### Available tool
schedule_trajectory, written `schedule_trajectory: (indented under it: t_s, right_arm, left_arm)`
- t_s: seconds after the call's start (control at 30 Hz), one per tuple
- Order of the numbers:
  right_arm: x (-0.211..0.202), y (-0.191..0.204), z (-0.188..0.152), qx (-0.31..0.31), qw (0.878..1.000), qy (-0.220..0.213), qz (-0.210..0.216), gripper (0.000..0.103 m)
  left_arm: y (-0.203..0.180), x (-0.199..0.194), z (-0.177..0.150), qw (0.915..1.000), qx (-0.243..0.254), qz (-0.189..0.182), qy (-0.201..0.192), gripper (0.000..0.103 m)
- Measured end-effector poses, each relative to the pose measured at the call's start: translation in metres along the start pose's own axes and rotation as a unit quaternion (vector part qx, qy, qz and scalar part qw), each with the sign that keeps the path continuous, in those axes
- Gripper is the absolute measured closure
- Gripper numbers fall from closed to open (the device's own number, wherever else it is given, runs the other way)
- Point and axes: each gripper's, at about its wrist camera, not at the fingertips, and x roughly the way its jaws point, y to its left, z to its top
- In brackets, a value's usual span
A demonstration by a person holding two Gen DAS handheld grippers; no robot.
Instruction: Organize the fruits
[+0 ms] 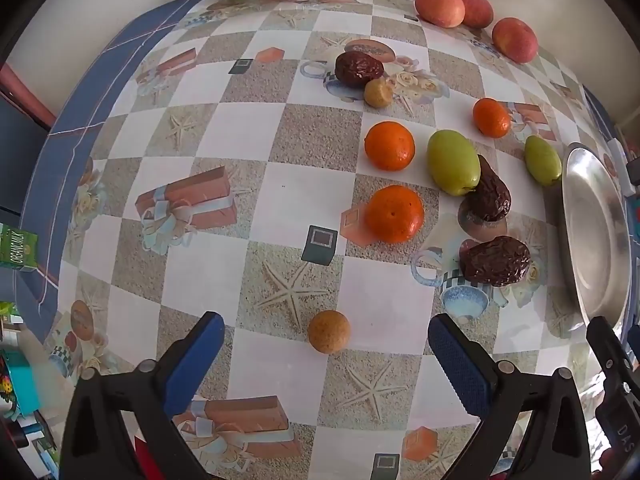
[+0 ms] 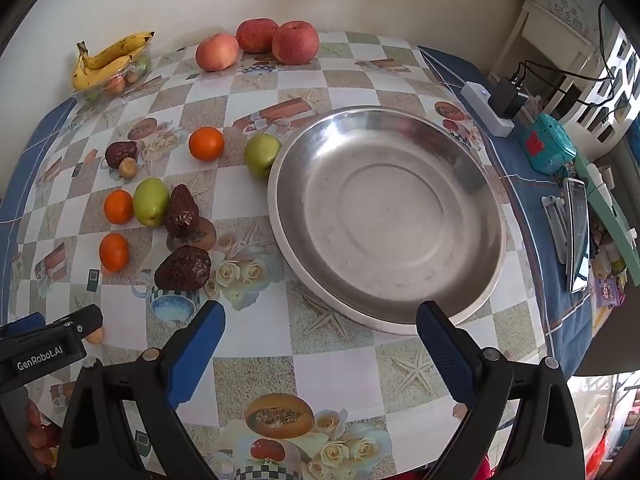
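Down low, the left claw (image 1: pixel 326 354) hung wide open over the checkered surface (image 1: pixel 256 184), gripping nothing, with a small round brown fruit (image 1: pixel 329 331) lying between its blue fingertips (image 1: pixel 208 340). Ahead of it lay three oranges (image 1: pixel 394 213), two green fruits (image 1: pixel 453 162) and three dark wrinkled dates (image 1: pixel 495 261), scattered close together. Three apples (image 2: pixel 256 35) sat at the far edge, near a bunch of bananas (image 2: pixel 108 58). The right claw (image 2: pixel 320 338) was likewise open and empty, just short of the bare steel plate (image 2: pixel 386 220), whose rim nearly touched one green fruit.
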Motion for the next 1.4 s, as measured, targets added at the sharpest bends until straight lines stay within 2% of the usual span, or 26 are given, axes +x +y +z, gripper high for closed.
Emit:
schedule_trajectory:
  t_s: [1.4]
  right_arm:
    - [0.0028, 0.0038, -0.0011, -0.010, 1.000, 0.009, -0.001, 0.006]
  left_arm:
    - [-0.0022, 0.0028, -0.0022, 1.0000, 0.002, 0.005, -0.004, 0.000]
